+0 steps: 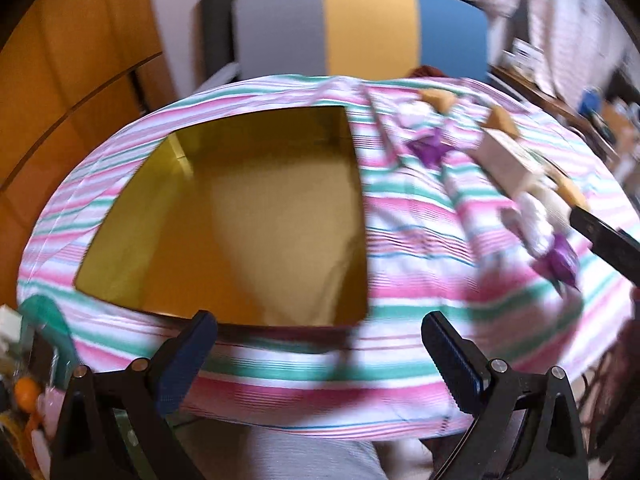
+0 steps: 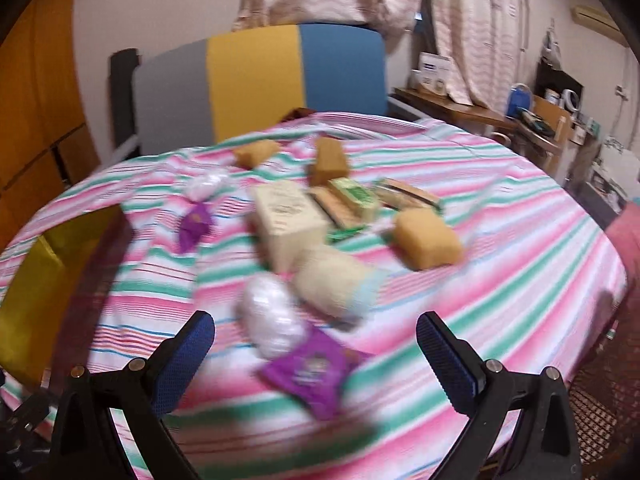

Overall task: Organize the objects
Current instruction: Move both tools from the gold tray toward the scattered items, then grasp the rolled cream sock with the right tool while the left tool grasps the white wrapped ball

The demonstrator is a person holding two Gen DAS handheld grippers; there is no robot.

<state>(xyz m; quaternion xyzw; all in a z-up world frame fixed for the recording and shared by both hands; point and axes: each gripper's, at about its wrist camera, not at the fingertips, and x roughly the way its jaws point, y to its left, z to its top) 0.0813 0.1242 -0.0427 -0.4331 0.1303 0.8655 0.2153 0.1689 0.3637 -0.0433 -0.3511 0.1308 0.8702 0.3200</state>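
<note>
Through the left wrist camera I see my left gripper [image 1: 320, 344] spread wide with nothing between its fingers, poised just over the near rim of the yellow box [image 1: 240, 216], which sits empty on the striped cloth [image 1: 420, 248]. The loose items lie to the right of the box: a cream carton [image 1: 506, 156], tan blocks and purple wrappers, all smeared by blur. The dark tip of the other tool [image 1: 604, 236] reaches in beyond them. My worry here is clipping the box rim and shoving the box across the cloth.

Through the right wrist camera my right gripper [image 2: 316, 344] is also wide apart and holds nothing. Right of the box [image 2: 44, 280] lie a white wrapped bundle [image 2: 272, 320] and a purple packet [image 2: 312, 372], touching each other, just ahead of the fingers. Closing now, I judge, could catch both at once, or pinch the loose cloth and drag the whole cluster. The blur makes aiming less sure.
</note>
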